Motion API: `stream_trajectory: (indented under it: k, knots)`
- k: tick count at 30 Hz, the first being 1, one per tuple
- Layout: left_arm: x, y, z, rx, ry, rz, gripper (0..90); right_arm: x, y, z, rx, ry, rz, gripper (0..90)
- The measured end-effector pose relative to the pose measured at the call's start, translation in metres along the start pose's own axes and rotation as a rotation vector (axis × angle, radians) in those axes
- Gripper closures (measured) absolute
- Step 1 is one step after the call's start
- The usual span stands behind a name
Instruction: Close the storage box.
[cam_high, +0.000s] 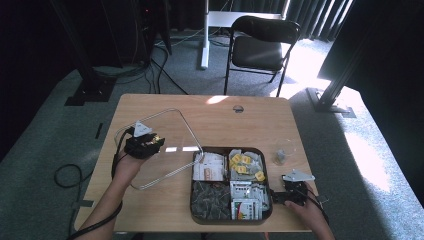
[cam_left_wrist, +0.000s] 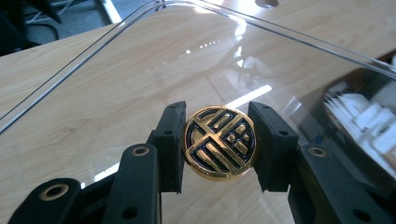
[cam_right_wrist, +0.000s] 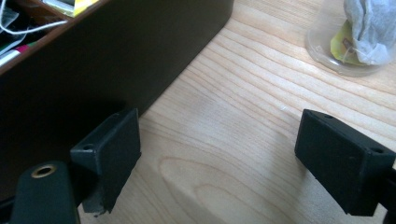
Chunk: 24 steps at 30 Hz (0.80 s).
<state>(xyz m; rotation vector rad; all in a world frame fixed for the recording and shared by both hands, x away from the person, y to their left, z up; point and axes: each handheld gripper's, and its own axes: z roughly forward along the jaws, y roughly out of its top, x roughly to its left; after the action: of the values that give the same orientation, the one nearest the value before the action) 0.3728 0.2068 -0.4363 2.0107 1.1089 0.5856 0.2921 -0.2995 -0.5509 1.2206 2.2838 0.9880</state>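
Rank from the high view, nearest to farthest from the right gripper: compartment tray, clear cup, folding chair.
From the right gripper:
1. Compartment tray, immediately beside it, toward the table's middle.
2. Clear cup, just beyond it on the table.
3. Folding chair, past the table's far edge.

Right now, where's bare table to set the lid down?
Free: the far strip by the grommet hole, and the near-left corner below the clear lid. Crowded: the tray, the cup, and the right gripper beside them.

Wooden table (cam_high: 150, 200), and on it a clear lid (cam_high: 175, 130) at left, a dark divided tray (cam_high: 196, 210) front-centre, a small cup (cam_high: 280, 156) just right.
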Motion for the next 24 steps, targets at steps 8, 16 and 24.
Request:
stream_trajectory:
  k: [8, 16, 24]
  knots:
    - [-0.019, 0.01, 0.001, 0.02, -0.055, 0.045, 59.4, 0.0, 0.0, 0.0, -0.001, 0.0, 0.0, 13.6]
    - [-0.039, 0.022, 0.0, 0.014, -0.097, 0.091, 59.4, 0.0, 0.0, 0.0, 0.0, 0.001, 0.001, 13.6]
    - [-0.055, 0.027, 0.003, 0.033, -0.134, 0.141, 59.4, 0.0, 0.0, 0.0, 0.0, 0.0, 0.001, 13.6]
